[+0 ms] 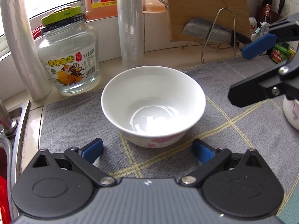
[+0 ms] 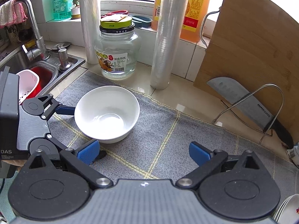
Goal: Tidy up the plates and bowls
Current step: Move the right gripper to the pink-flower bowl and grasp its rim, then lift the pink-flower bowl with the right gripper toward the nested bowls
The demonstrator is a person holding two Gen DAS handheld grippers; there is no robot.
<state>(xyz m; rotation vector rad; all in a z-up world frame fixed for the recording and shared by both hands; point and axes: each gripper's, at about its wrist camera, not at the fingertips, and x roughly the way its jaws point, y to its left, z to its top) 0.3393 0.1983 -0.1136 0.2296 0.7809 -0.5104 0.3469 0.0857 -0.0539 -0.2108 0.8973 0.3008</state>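
A white bowl (image 1: 153, 104) with pink flowers on its outside stands upright and empty on a grey checked cloth (image 1: 243, 130). My left gripper (image 1: 148, 150) is open right in front of it, a blue pad on either side of the bowl's foot, neither pressing on it. The right wrist view shows the same bowl (image 2: 107, 113) with the left gripper (image 2: 87, 132) straddling its near-left side. My right gripper (image 2: 143, 153) is open over bare cloth, to the right of the bowl, with nothing between its fingers. It reaches in from the right in the left wrist view (image 1: 238, 74).
A glass jar (image 1: 69, 67) and two rolls of cling film (image 1: 130, 24) stand behind the bowl. Further right, a cutting board (image 2: 252, 46) and a knife (image 2: 243, 99) lean in a wire rack. The sink (image 2: 43, 74) is at left. Another flowered bowl (image 1: 290, 112) and stacked plates (image 2: 287, 211) sit at right.
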